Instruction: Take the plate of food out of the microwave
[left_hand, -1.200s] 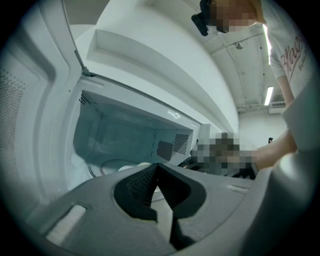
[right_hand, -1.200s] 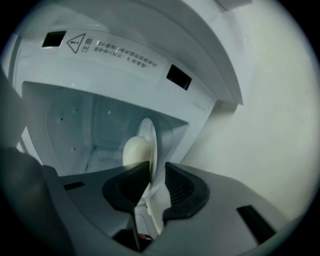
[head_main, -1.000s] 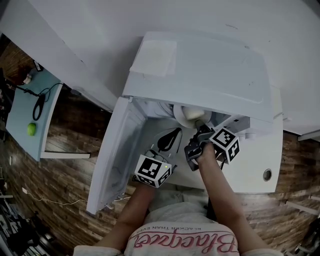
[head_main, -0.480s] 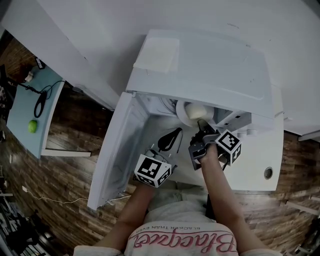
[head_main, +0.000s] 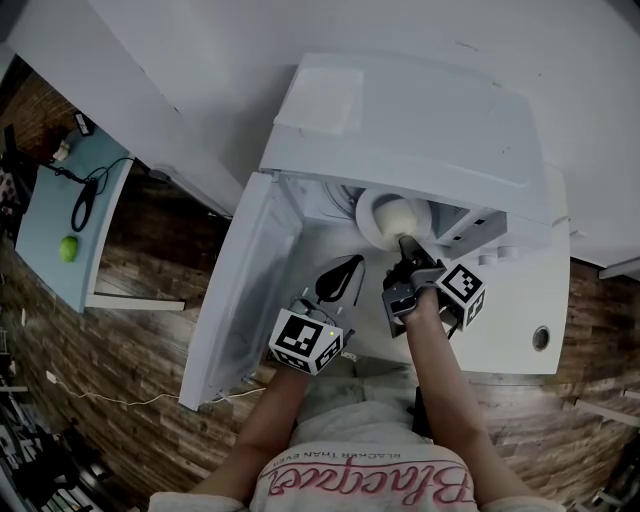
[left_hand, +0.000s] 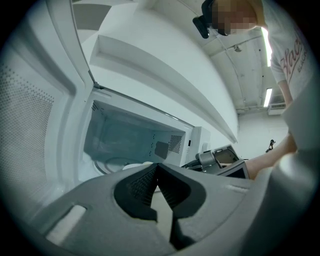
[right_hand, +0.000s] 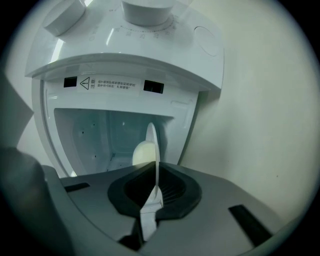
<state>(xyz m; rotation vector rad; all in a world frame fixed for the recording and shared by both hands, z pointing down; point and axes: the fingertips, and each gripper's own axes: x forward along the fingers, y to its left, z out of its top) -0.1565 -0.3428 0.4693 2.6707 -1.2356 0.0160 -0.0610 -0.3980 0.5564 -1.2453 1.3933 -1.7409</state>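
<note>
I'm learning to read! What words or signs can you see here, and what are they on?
Shirt: red script, upside down here, seems to start "Black"; rest unclear.
Microwave, label strip above its opening: a warning triangle; the print beside it is too blurred.
Dial marks on the microwave: too small to read.

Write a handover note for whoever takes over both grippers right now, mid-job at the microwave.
Right gripper: jaws shut on the rim of the plate, which carries pale food.
Left gripper: jaws shut, empty, in front of the opening.
Microwave: door swung open, plate at the cavity mouth.
Done: door open, plate gripped.
Left: draw the plate fully out, probably keeping it level.
</note>
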